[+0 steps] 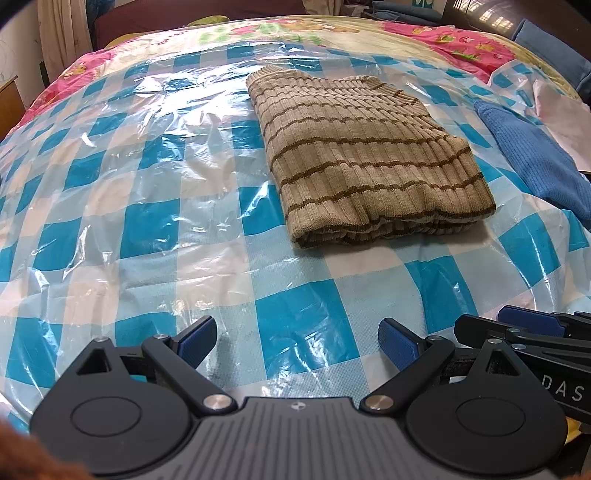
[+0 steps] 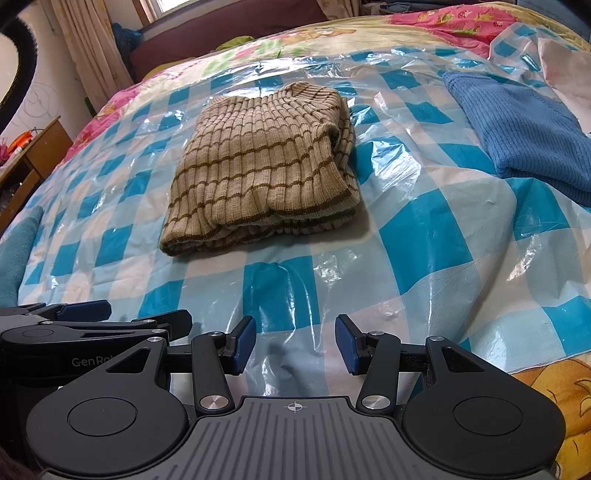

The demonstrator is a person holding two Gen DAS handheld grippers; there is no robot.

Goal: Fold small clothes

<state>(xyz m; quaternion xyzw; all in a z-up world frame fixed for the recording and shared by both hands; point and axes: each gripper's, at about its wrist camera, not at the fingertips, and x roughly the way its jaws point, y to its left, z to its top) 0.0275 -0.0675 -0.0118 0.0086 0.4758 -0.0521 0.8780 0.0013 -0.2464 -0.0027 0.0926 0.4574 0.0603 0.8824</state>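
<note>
Left tongs (image 1: 297, 339) and right tongs (image 2: 295, 341) hung side by side over the bed's checked plastic sheet (image 1: 155, 206), each with its blue pads apart and nothing between them. Ahead of both, well apart from the pads, lay the folded striped sweater (image 1: 365, 162) flat on the sheet. Farther off, to the right of the right tongs, rested a blue knit garment (image 2: 528, 136).

Bed (image 2: 424, 26) under blue-checked plastic sheet (image 2: 424, 229), folded striped sweater (image 2: 266, 166) and blue knit (image 2: 524, 136) on it
</note>
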